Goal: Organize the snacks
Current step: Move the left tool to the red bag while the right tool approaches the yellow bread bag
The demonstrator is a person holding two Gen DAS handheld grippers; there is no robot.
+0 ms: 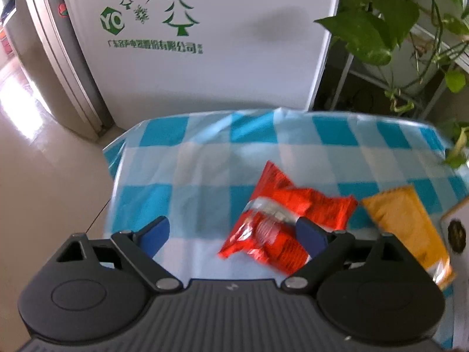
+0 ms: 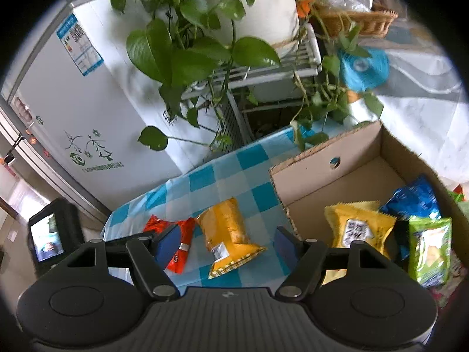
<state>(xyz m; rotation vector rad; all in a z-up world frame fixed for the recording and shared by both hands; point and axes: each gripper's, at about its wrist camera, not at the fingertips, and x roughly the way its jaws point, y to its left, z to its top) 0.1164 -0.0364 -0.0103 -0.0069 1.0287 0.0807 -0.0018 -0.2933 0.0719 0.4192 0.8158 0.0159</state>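
Observation:
On the blue-checked tablecloth (image 1: 181, 176) lies a red snack packet (image 1: 278, 220), with an orange packet (image 1: 404, 223) to its right. My left gripper (image 1: 234, 237) hovers open just above the cloth. Its right finger (image 1: 310, 239) overlaps the red packet's near edge, and nothing is pinched. In the right wrist view my right gripper (image 2: 227, 245) is open around the orange packet (image 2: 228, 234), with a gap between the pads and the packet. The red packet (image 2: 176, 234) lies behind its left finger. A cardboard box (image 2: 322, 152) holds yellow (image 2: 357, 228), blue (image 2: 413, 199) and green (image 2: 428, 249) packets.
A white fridge (image 1: 205, 67) stands behind the table. A trailing green plant (image 2: 190, 47) on a white rack hangs over the table's far edge and the box. A black device with a lit screen (image 2: 48, 236) is at the far left. The table's left edge drops to a tiled floor (image 1: 52, 182).

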